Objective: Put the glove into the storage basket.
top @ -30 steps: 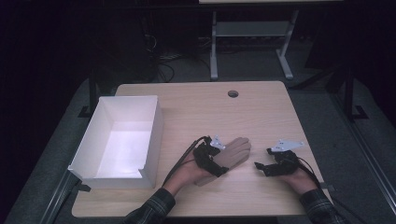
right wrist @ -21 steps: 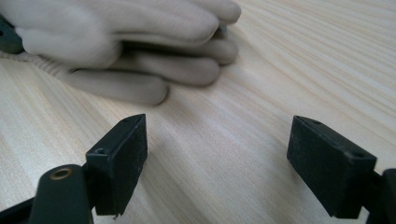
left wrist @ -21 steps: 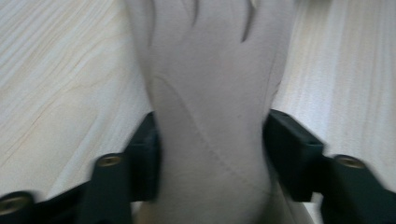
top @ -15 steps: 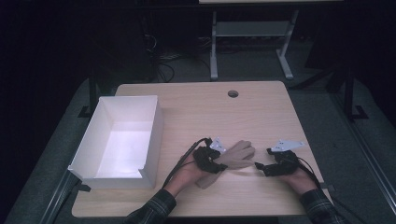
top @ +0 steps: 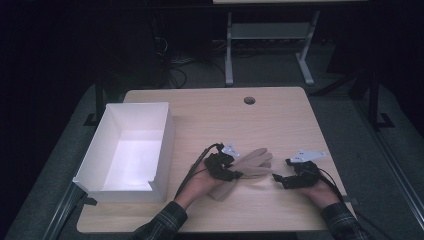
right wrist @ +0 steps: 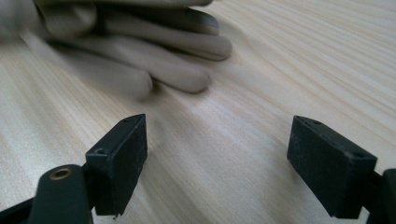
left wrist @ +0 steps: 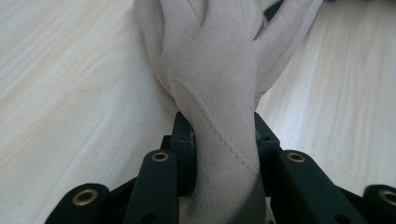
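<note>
Between left gripper (left wrist: 224,154) jaws, glove (left wrist: 219,84) wrist pinched

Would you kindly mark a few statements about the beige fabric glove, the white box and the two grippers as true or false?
1. The left gripper is closed on the cuff of the beige fabric glove; its jaws have just been closing. True.
2. The right gripper holds the glove's fingers. False: its jaws stand open with only the light wooden table between them, short of the fingers.
3. The glove lies inside the white rectangular box. False: it lies on the table to the right of the box.
4. The white box sits on the left part of the table. True.
</note>
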